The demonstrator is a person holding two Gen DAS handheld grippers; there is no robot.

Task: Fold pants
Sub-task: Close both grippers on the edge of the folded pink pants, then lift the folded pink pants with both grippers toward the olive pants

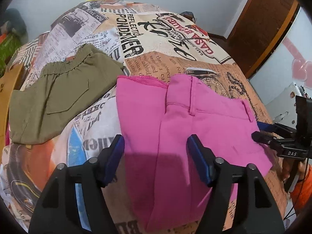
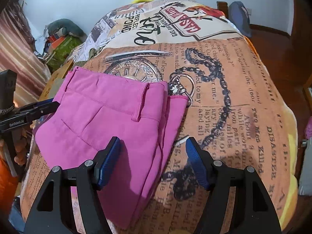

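Pink pants (image 1: 175,126) lie folded on a bed with a newspaper-print cover (image 1: 156,39), waistband and belt loops facing up. My left gripper (image 1: 156,150) hovers open over the left half of the pants, and nothing sits between its blue pads. In the right wrist view the pink pants (image 2: 109,120) fill the left centre. My right gripper (image 2: 152,152) is open above their right edge, one finger over the cloth and the other over the bed cover (image 2: 234,97). Each gripper also shows at the other view's edge: right gripper (image 1: 257,131), left gripper (image 2: 55,104).
Olive green pants (image 1: 58,101) lie folded at the bed's left. A brown wooden door (image 1: 263,29) stands at the back right. Clutter and a green box (image 2: 62,46) are piled left of the bed. An orange sleeve (image 1: 301,187) shows behind the right gripper.
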